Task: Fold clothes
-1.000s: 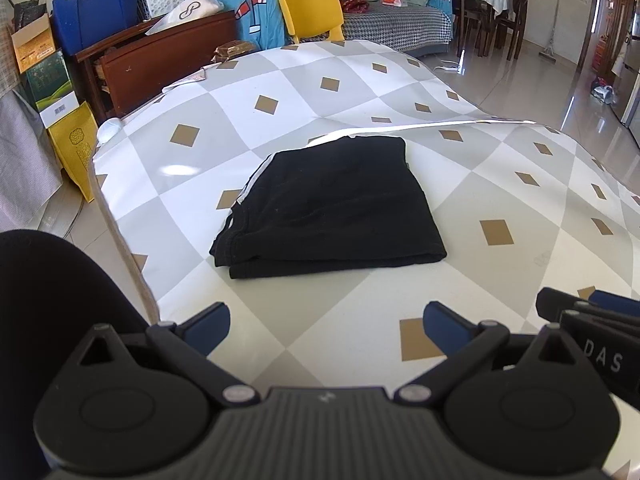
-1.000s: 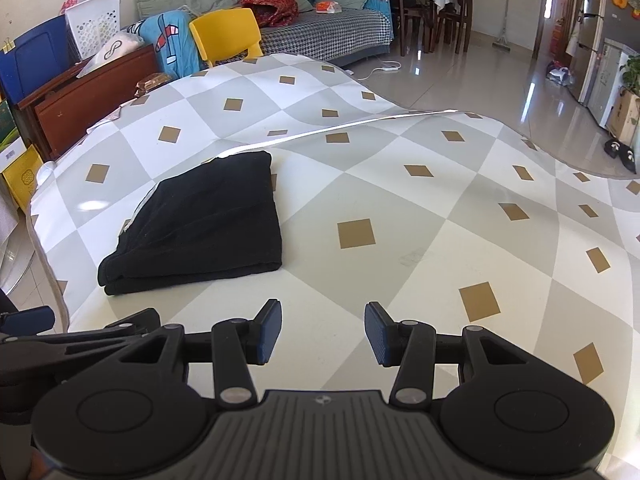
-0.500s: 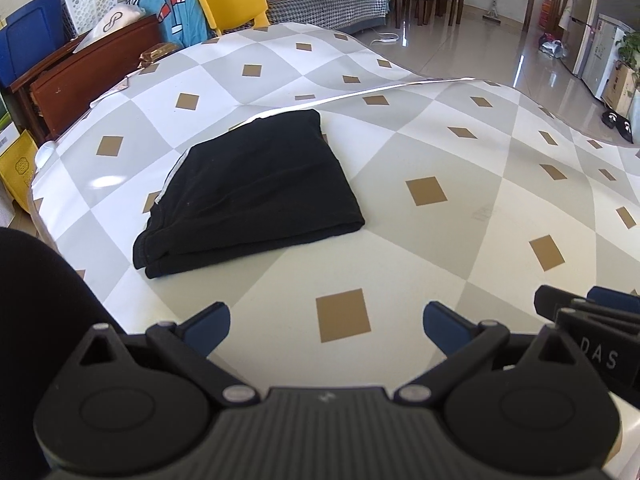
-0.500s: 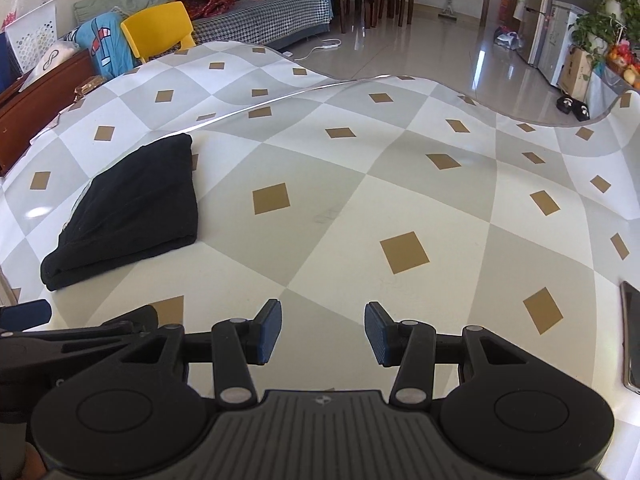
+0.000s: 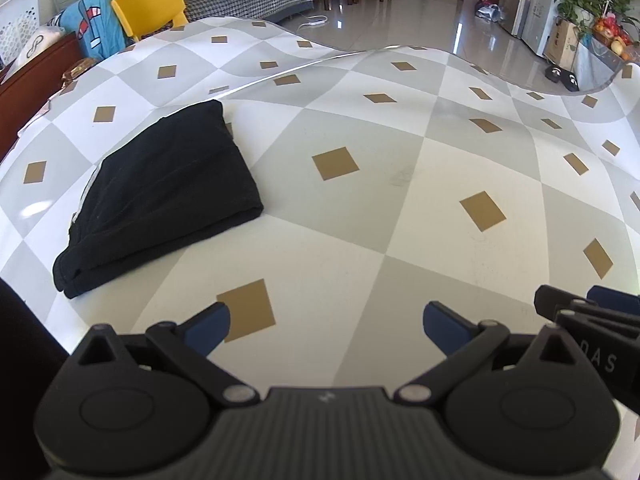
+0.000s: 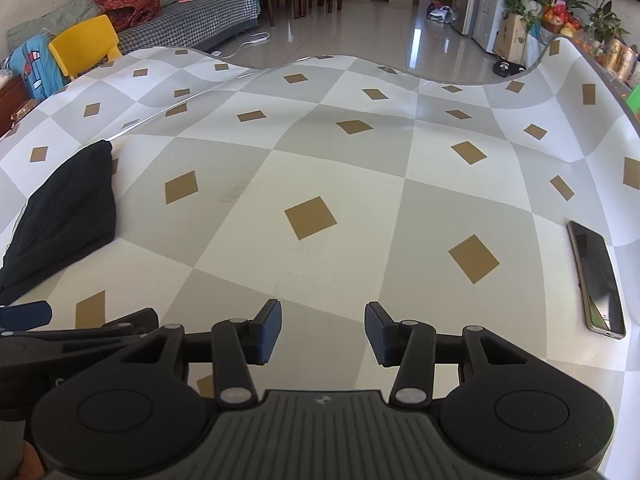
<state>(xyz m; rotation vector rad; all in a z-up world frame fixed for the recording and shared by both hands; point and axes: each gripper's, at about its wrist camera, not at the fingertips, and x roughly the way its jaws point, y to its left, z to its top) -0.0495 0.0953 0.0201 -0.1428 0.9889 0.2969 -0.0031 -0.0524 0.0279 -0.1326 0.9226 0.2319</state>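
Black folded garment point(image 5: 160, 196): one only. In the left wrist view it lies flat on the table point(image 5: 400, 240), in the left half of the frame. Its long axis runs diagonally, from the lower left of the frame to a narrower end pointing toward the upper centre. Layered edges of the stack show at the lower-left end; the long right-hand edge is a smooth fold. In the right wrist view the same garment point(image 6: 64, 216) sits at the far left edge of the frame, partly cut off.

Table cover: checked in white and grey with tan diamonds.

Count: garments 1, grippers 2, phones 1. The phone point(image 6: 596, 276) lies flat near the right edge of the right wrist view, long axis running roughly up and down the frame, well apart from the garment.

Left gripper point(image 5: 326, 324): jaws spread wide, nothing between the blue pads, touching nothing; bottom centre of frame, garment up and to the left, apart from it.

Right gripper point(image 6: 322, 332): jaws released with a moderate gap, narrower than the left's; empty, over bare tablecloth. Its tip also appears at the lower right of the left wrist view.

Background: one yellow chair point(image 5: 150, 6), upper left.
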